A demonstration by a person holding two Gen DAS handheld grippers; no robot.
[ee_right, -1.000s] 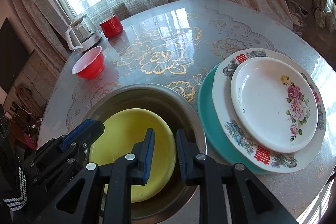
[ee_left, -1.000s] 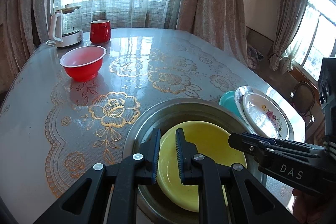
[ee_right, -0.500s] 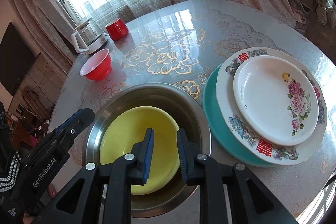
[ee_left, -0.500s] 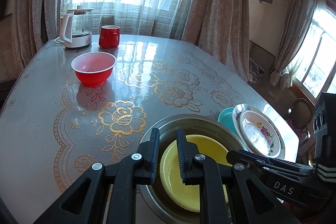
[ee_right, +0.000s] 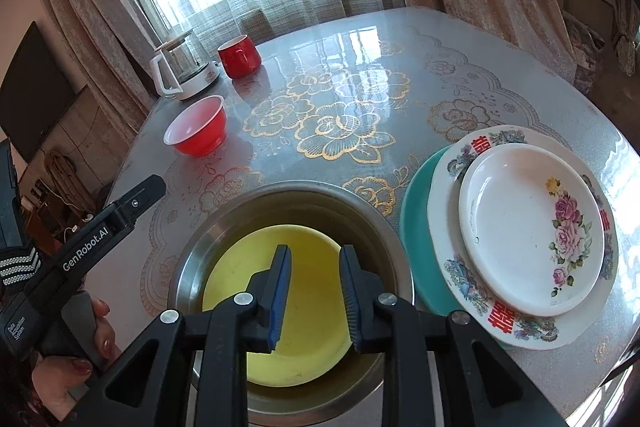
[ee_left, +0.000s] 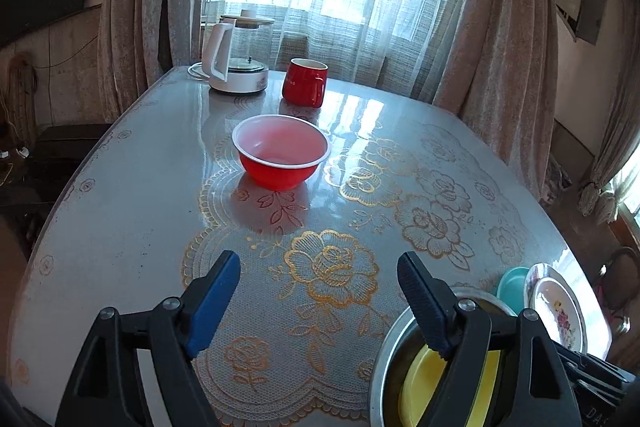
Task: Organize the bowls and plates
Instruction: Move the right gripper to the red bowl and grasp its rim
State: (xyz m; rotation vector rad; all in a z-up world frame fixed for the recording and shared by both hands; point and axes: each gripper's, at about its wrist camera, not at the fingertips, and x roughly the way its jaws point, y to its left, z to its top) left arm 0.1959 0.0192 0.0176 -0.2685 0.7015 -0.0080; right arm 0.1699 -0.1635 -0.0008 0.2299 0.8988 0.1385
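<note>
A red bowl (ee_left: 281,155) stands alone on the far left part of the table; it also shows in the right wrist view (ee_right: 197,131). A yellow bowl (ee_right: 276,283) lies inside a steel basin (ee_right: 304,193); both show at lower right in the left wrist view, the yellow bowl (ee_left: 424,383) and the basin (ee_left: 390,343). A floral plate (ee_right: 528,235) tops a patterned plate (ee_right: 448,187) on a teal plate (ee_right: 414,227). My left gripper (ee_left: 319,277) is wide open and empty, above the table short of the red bowl. My right gripper (ee_right: 314,291) hovers over the yellow bowl, jaws a little apart, holding nothing.
A glass kettle on a white base (ee_left: 236,59) and a red mug (ee_left: 305,87) stand at the table's far edge by the curtains. The table's right edge (ee_right: 624,155) runs close to the plate stack. A chair (ee_left: 618,283) stands beyond it.
My left gripper has lifted off the basin, swung left toward the red bowl and opened wide. My right gripper has opened slightly and stays over the yellow bowl.
</note>
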